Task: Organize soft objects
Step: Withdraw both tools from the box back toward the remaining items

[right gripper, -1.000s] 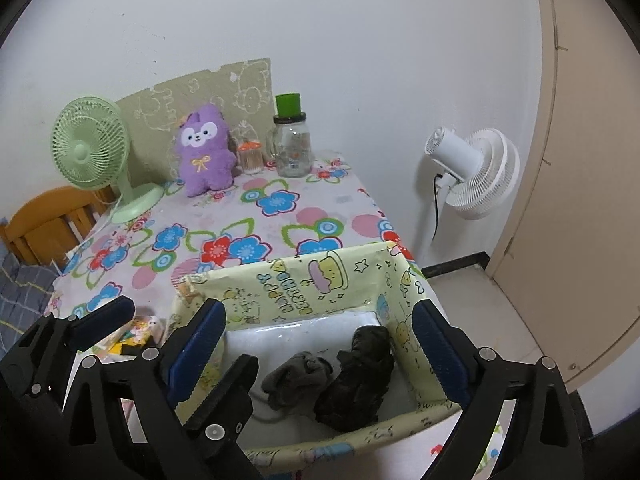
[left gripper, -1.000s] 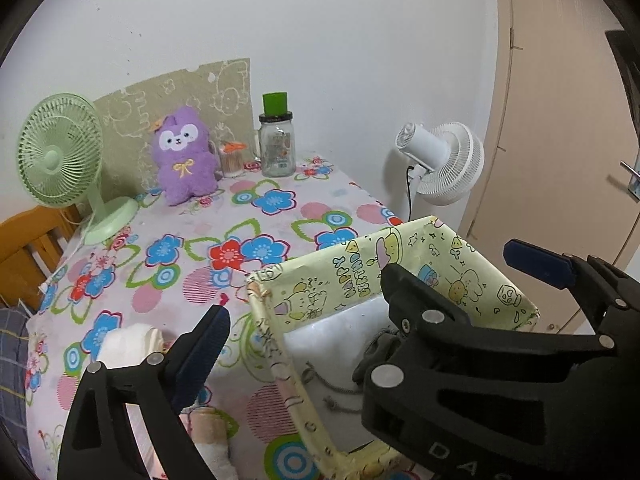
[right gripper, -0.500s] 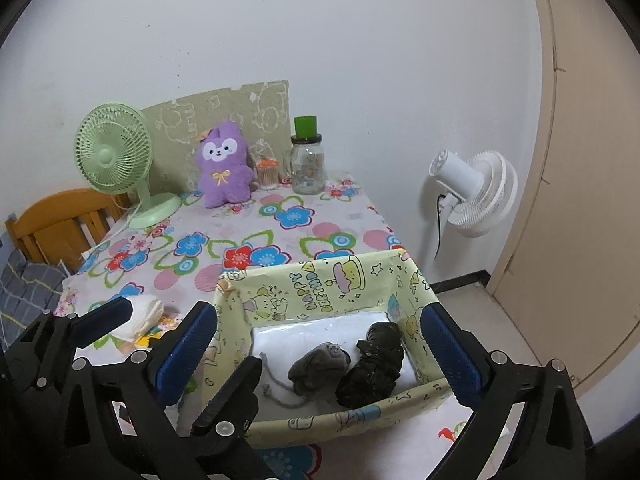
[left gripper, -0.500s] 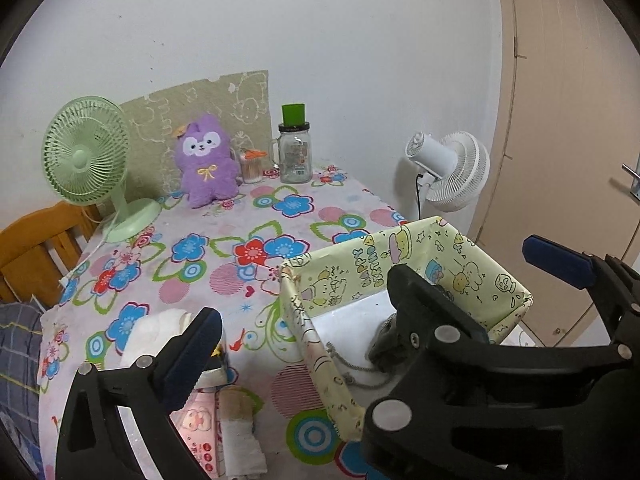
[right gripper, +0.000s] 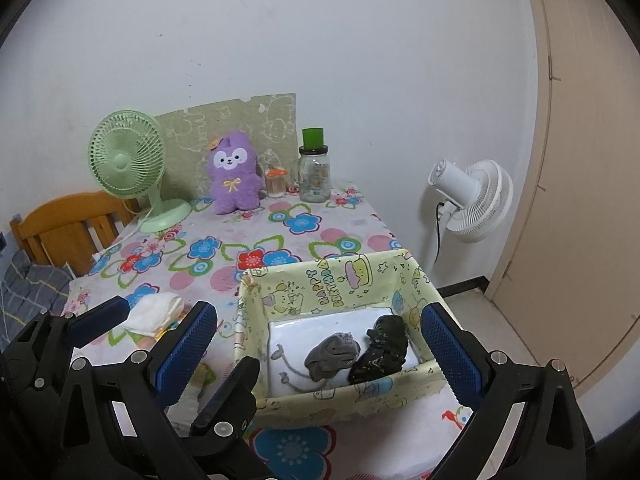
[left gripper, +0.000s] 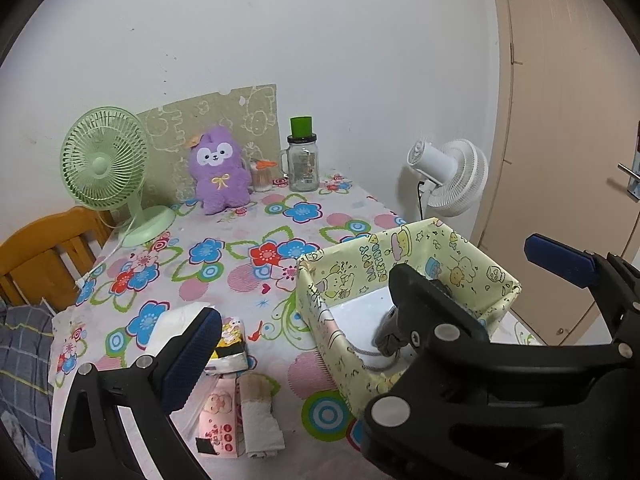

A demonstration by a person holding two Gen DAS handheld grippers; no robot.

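A yellow cartoon-print fabric basket [right gripper: 332,284] stands at the table's near right corner. A grey soft bundle [right gripper: 332,356] with a cord and a black bundle [right gripper: 382,348] lie inside it. My right gripper [right gripper: 318,348] hangs open just in front of the basket, nothing between its blue pads. My left gripper [left gripper: 320,354] is beside it on the left, also open and empty; the right gripper hides its right finger in the left wrist view. Below the left gripper lie a white folded cloth [left gripper: 172,324], a rolled cloth [left gripper: 260,420] and tissue packs [left gripper: 222,412]. A purple plush [left gripper: 220,172] sits at the back.
At the back of the flowered tablecloth [left gripper: 240,248] stand a green desk fan [left gripper: 104,164], a glass jar with a green lid [left gripper: 303,160] and a small orange-lidded jar [left gripper: 262,176]. A white fan [left gripper: 448,176] and a door [left gripper: 568,120] are on the right, a wooden chair [left gripper: 40,256] on the left.
Both grippers have drawn back and risen a little from the basket, so more of the table's front shows. The right jaws widened slightly. The two bundles stay in the basket.
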